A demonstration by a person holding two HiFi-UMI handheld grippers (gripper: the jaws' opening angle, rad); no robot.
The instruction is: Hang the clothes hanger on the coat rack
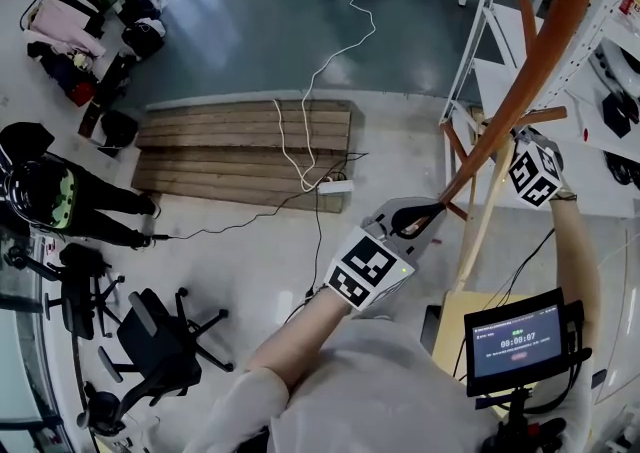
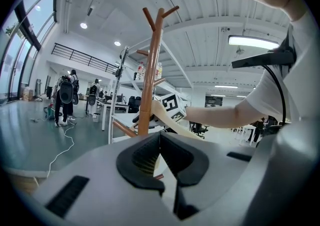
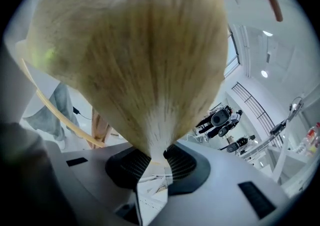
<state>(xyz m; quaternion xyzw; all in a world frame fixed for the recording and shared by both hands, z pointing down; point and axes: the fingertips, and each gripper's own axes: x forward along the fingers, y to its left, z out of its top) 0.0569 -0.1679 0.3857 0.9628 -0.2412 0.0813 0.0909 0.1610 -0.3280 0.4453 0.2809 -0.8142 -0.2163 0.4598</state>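
Note:
The brown wooden coat rack [image 1: 520,71] rises at the right of the head view; its forked top [image 2: 152,70] stands ahead in the left gripper view. The pale wooden hanger [image 1: 485,216] hangs tilted beside the pole. It fills the right gripper view [image 3: 130,60], where my right gripper [image 3: 157,156] is shut on its narrow edge, with a rack peg [image 3: 272,3] above. That gripper's marker cube [image 1: 535,173] sits close to the pole. My left gripper [image 1: 418,219] [image 2: 160,137] is shut, tips together, right by the pole's lower part; I cannot tell whether it touches. The hanger [image 2: 162,115] shows beyond it.
A white shelving frame [image 1: 480,31] stands just behind the rack. A small screen [image 1: 515,341] is mounted low at the right. On the floor to the left lie a wooden pallet [image 1: 245,151], a white cable [image 1: 320,71] and office chairs [image 1: 160,336]. A person [image 1: 60,201] stands far left.

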